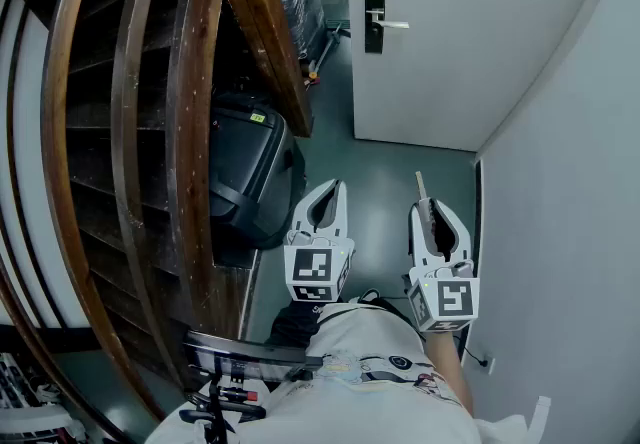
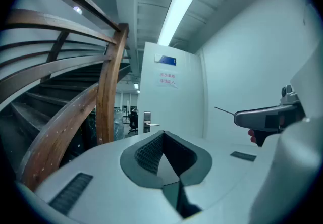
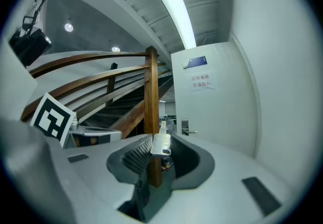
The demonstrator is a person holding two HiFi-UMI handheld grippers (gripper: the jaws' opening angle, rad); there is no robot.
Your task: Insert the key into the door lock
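Note:
The white door (image 1: 470, 42) stands shut at the end of the narrow passage. Its metal lock plate with lever handle (image 1: 376, 20) is small and far off in the left gripper view (image 2: 147, 120) and in the right gripper view (image 3: 185, 126). My right gripper (image 1: 432, 208) is shut on a key (image 3: 161, 143) with a pale head. The key's blade (image 1: 421, 184) points forward toward the door, well short of it. My left gripper (image 1: 337, 188) hangs beside it, jaws closed together (image 2: 162, 132) with nothing in them. Both grippers point roughly level.
A curved wooden staircase with railings (image 1: 190, 132) fills the left side. A black suitcase (image 1: 250, 172) stands under it, close to the left gripper. A white wall (image 1: 570, 192) runs along the right. The green floor (image 1: 385, 177) leads to the door.

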